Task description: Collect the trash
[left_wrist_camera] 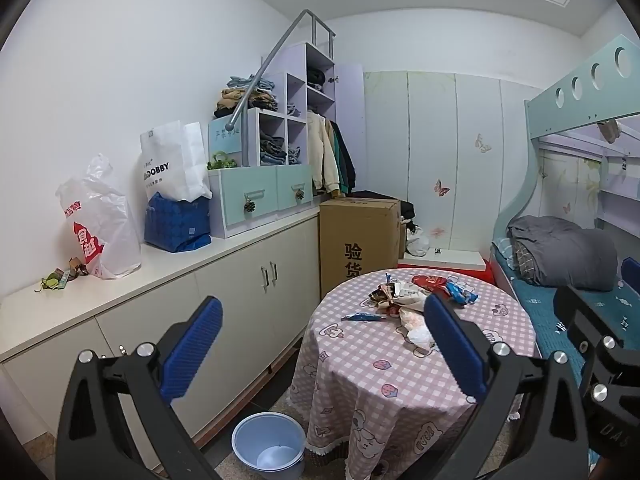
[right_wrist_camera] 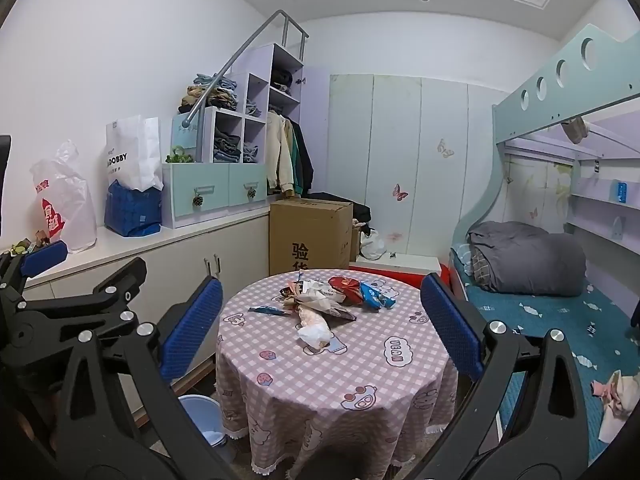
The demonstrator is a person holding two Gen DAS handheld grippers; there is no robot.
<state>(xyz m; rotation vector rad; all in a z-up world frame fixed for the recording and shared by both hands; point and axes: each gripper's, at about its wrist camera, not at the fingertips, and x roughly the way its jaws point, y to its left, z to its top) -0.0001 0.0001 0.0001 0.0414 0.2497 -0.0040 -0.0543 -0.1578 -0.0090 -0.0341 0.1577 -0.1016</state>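
Observation:
A heap of trash [left_wrist_camera: 404, 300] [right_wrist_camera: 320, 300] lies on a round table with a pink checked cloth [left_wrist_camera: 400, 380] [right_wrist_camera: 320, 380]: crumpled paper, a white tissue [right_wrist_camera: 316, 335], red [right_wrist_camera: 344, 284] and blue [right_wrist_camera: 374, 296] wrappers, a flat blue wrapper [left_wrist_camera: 362, 317] [right_wrist_camera: 266, 311]. A light blue bucket [left_wrist_camera: 269, 445] [right_wrist_camera: 204, 420] stands on the floor left of the table. My left gripper [left_wrist_camera: 322, 344] is open and held short of the table, nothing between its blue pads. My right gripper [right_wrist_camera: 320, 344] is open too, facing the heap from a distance.
A long white cabinet [left_wrist_camera: 180, 264] runs along the left wall with plastic bags [left_wrist_camera: 100, 224], small scraps [left_wrist_camera: 60, 278] and a shelf unit. A cardboard box [left_wrist_camera: 358, 240] stands behind the table. A bunk bed [right_wrist_camera: 540, 300] with a grey quilt fills the right; crumpled paper [right_wrist_camera: 618, 400] lies on it.

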